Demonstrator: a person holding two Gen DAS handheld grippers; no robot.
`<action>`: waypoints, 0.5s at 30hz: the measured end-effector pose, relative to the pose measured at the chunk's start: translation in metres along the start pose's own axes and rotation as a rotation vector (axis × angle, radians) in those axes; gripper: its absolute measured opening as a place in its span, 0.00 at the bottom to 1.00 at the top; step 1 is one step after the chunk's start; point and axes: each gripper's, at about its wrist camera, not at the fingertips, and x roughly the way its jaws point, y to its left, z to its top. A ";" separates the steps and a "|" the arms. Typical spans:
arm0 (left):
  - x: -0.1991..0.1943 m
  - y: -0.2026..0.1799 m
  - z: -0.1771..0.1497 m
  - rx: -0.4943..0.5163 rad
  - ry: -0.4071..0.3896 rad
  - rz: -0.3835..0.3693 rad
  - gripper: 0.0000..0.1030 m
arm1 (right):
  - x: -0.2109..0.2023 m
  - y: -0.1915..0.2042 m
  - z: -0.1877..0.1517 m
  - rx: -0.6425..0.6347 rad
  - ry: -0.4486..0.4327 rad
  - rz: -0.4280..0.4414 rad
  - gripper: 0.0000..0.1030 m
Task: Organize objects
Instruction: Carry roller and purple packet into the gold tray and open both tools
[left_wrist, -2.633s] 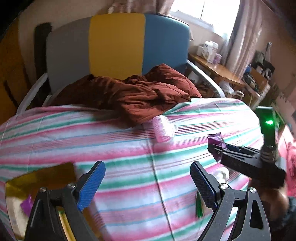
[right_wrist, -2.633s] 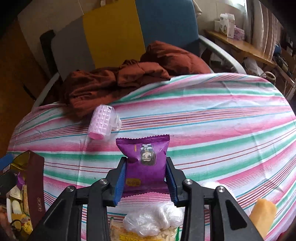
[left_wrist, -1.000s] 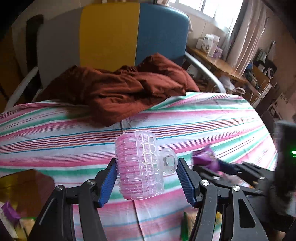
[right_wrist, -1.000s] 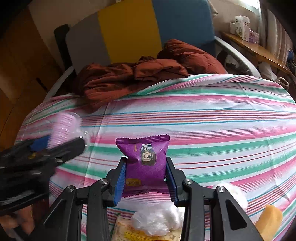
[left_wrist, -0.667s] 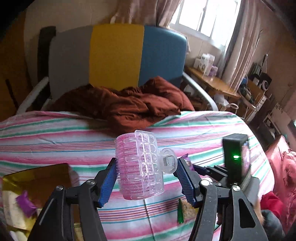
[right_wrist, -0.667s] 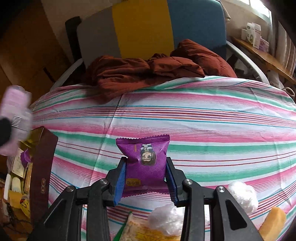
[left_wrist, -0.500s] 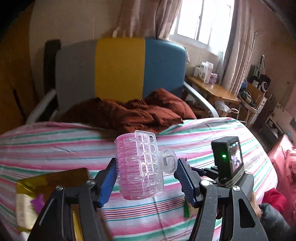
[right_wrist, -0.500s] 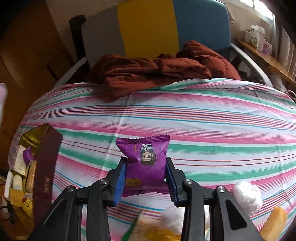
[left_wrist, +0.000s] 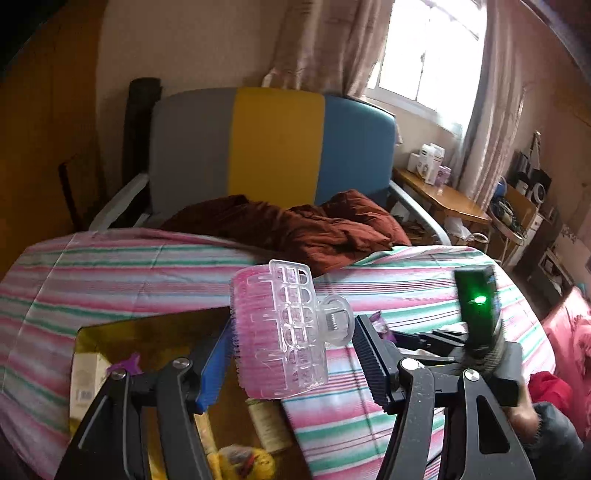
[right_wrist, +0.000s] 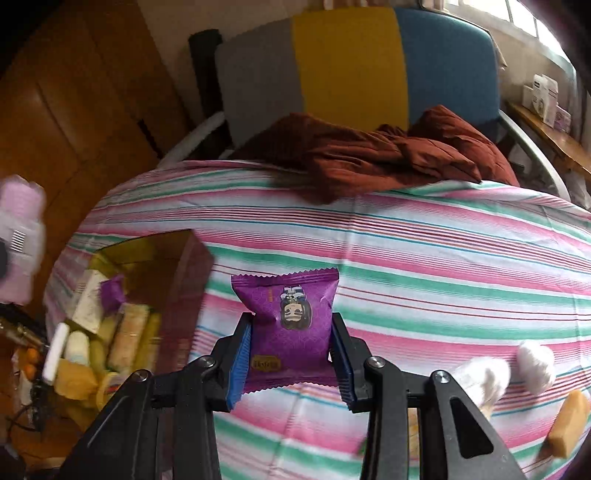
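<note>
Left tongs: my left gripper (left_wrist: 295, 354) is clamped on a pink hair roller (left_wrist: 275, 332), its ribbed blue pads pressing both flanks.
Roller's place: it stands nearly upright between the fingers, raised above the striped bedspread (left_wrist: 110, 273) and over the open box (left_wrist: 147, 332).
Roller's make: a pink bristled cylinder wrapped in a clear plastic clip, gridded with oblong holes, a round thumb tab and small metal spring jutting to its right.
Right tongs: my right gripper (right_wrist: 291, 354) is closed tight on a purple snack packet (right_wrist: 288, 321), gripped by its lower half.
Packet's place: it rises out of the fingers, clear of the bedspread, with the box off to its left in the right wrist view.
Packet's make: glossy purple foil, puffed like a pillow, saw-toothed along its top and bottom seals, a small cartoon face printed on the front.
Box: dark maroon outside, gold-lined inside, holding wrapped bars and sachets, among them another purple wrapper (right_wrist: 112, 291).
Bedspread: smooth cloth in pink, green and white bands.
Loose on the cloth: two white crinkled plastic bundles (right_wrist: 532, 362) and a tan wrapped bar (right_wrist: 567, 424), lower right of the right gripper.
Backdrop: a rumpled rust-brown quilted garment (left_wrist: 306, 225) lies before a grey, yellow and blue padded headboard (left_wrist: 273, 144).
</note>
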 end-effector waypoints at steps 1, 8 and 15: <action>-0.001 0.005 -0.003 -0.007 0.004 0.003 0.62 | -0.002 0.005 -0.001 0.000 -0.004 0.009 0.38; -0.010 0.056 -0.032 -0.085 0.040 0.031 0.62 | -0.010 0.053 -0.018 -0.015 -0.004 0.084 0.38; -0.026 0.125 -0.056 -0.203 0.051 0.065 0.62 | -0.005 0.104 -0.030 -0.079 0.021 0.135 0.38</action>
